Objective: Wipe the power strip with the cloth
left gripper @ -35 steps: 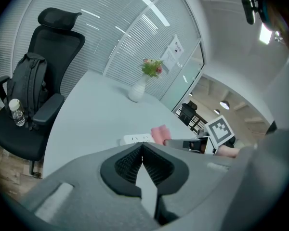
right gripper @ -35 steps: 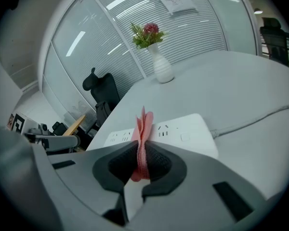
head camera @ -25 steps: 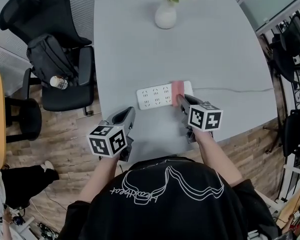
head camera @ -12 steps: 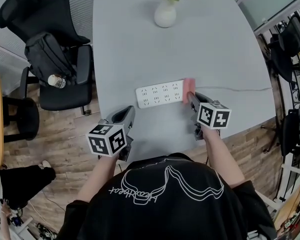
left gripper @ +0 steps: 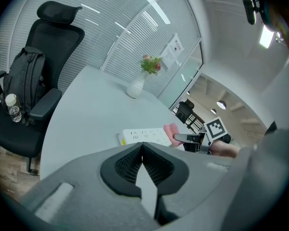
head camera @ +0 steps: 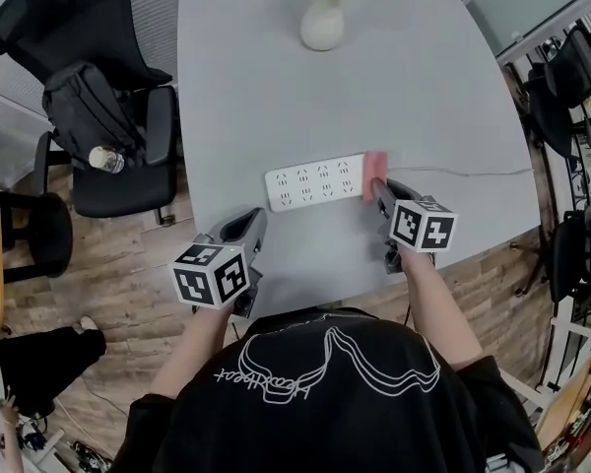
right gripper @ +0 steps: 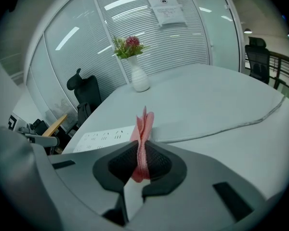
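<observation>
The power strip (head camera: 315, 182) lies flat on the grey table (head camera: 424, 87), close to its near edge and parallel to it, with its cord (head camera: 473, 172) running off toward the right edge. The right gripper (head camera: 377, 183) has its jaws clamped on a thin, upright fold of the pink cloth (head camera: 374, 163), which sits at the strip's right end, just where the cord leaves. Whether the cloth is pressing on the casing there or only hanging against it is hard to judge from above. The left gripper (head camera: 250, 225) hangs over the near edge, left of the strip and apart from it, its jaws closed on nothing. That is probably the main risk: with nothing pinning the strip, a sideways stroke could push it along the table instead of rubbing it clean. It could also swing about the cord and drift toward the near edge. The grip on the cloth takes in only a narrow pleat, so friction on the casing may tug the fabric out of the jaws or bunch it up. If the right gripper dips too low, its hard tips rather than the cloth would likely scrape the sockets. A stroke started at the cord end could also snag on the cord.
</observation>
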The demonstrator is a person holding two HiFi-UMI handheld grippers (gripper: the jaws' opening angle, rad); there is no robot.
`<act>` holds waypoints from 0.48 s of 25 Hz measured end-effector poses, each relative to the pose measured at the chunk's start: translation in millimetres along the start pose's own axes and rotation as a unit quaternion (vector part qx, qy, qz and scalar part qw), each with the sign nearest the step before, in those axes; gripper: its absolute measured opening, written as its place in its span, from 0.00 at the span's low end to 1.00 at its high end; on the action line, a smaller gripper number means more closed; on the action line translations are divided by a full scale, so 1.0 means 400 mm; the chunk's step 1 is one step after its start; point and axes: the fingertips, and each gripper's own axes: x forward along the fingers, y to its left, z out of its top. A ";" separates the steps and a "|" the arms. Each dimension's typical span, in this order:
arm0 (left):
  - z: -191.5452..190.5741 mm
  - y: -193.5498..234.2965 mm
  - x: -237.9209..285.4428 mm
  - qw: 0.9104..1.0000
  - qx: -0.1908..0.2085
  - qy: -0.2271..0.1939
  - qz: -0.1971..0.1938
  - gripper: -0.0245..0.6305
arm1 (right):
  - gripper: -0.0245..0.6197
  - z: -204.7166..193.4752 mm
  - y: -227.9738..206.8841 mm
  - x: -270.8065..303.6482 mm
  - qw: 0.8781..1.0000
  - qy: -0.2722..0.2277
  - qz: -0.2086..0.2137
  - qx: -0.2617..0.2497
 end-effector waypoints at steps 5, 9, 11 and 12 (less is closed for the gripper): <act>-0.014 0.017 -0.002 1.000 -0.006 0.006 0.014 0.06 | 0.10 0.011 0.005 -0.010 1.000 -0.002 0.003 0.013; -0.027 0.021 -0.003 1.000 -0.011 0.008 0.019 0.06 | 0.10 0.036 0.035 -0.026 1.000 -0.014 0.020 0.007; -0.034 0.020 -0.006 1.000 -0.013 0.007 0.020 0.06 | 0.10 0.051 0.059 -0.031 0.999 -0.021 0.032 0.006; -0.035 0.021 -0.009 1.000 -0.014 0.006 0.020 0.06 | 0.10 0.058 0.075 -0.032 0.999 -0.024 0.040 0.008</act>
